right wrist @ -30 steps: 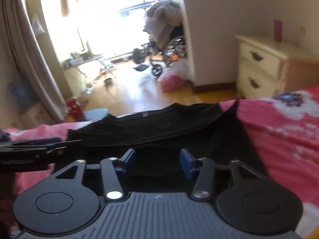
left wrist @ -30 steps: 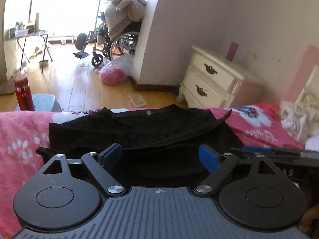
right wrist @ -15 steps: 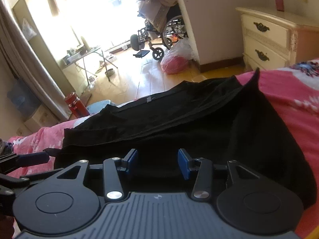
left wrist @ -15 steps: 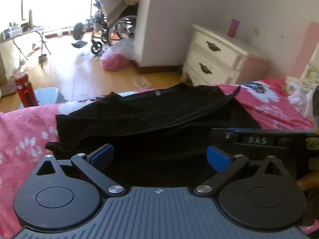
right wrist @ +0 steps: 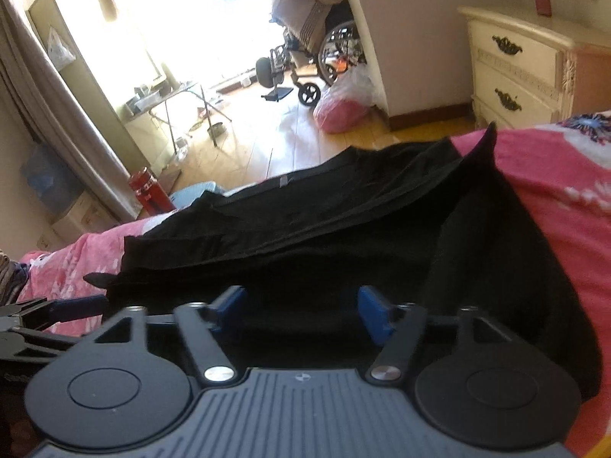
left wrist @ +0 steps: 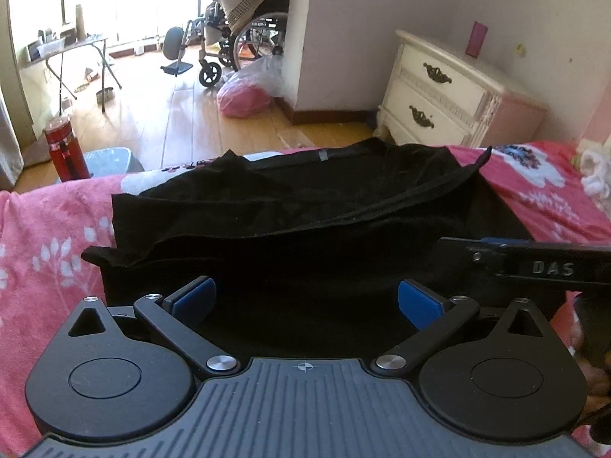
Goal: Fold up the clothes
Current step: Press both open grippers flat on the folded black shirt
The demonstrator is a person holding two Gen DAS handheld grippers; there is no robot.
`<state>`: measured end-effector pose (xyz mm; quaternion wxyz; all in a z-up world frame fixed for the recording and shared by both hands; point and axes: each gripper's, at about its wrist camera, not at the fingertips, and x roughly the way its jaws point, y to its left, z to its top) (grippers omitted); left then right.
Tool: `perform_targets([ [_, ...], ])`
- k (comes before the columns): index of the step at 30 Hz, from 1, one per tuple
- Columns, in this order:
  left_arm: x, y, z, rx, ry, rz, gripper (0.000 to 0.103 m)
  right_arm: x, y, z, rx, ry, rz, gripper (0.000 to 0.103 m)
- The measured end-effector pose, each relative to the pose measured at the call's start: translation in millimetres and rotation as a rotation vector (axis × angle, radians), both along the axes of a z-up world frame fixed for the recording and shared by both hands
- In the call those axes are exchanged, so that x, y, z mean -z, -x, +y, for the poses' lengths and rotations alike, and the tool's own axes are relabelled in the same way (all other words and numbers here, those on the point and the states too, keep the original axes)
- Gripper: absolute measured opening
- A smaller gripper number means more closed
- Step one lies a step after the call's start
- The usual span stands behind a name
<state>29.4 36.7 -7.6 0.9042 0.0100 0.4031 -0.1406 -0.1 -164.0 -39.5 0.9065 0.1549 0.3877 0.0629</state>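
A black garment is lying on a pink floral bedspread beside a cream nightstand; both the left gripper and the right gripper are gaping wide, gripping nothing.

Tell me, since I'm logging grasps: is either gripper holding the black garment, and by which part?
Neither. The left gripper and right gripper both have jaws spread open over the black garment, gripping nothing.

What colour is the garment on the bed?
Black, plain, with no pattern; the garment lies on pink floral bedding. It shows best in the left wrist view.
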Motion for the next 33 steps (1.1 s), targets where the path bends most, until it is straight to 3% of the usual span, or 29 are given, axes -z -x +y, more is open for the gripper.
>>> perform_targets([
  [4, -2.2, 3.3, -6.6, -0.011, -0.044, -0.017, 0.103, -3.4, 4.2, -1.7, 0.014, 0.008, -0.015, 0.094],
  [10, -5.5, 3.4, -7.9, -0.030, -0.052, -0.044, 0.103, -8.4, 10.6, -4.3, 0.035, 0.021, -0.038, 0.101],
  [17, -3.3, -0.8, 1.8, -0.058, 0.038, 0.012, 0.103, -11.3, 16.3, -2.2, 0.041, 0.045, -0.045, 0.103],
  [27, -6.9, 3.4, -2.4, -0.069, -0.020, -0.074, 0.103, -9.1, 18.3, -7.5, 0.046, 0.040, -0.034, 0.103],
  [33, -0.7, -15.3, 12.4, -0.153, -0.077, -0.022, 0.103, -5.7, 10.5, -5.6, 0.039, 0.083, -0.023, 0.103],
])
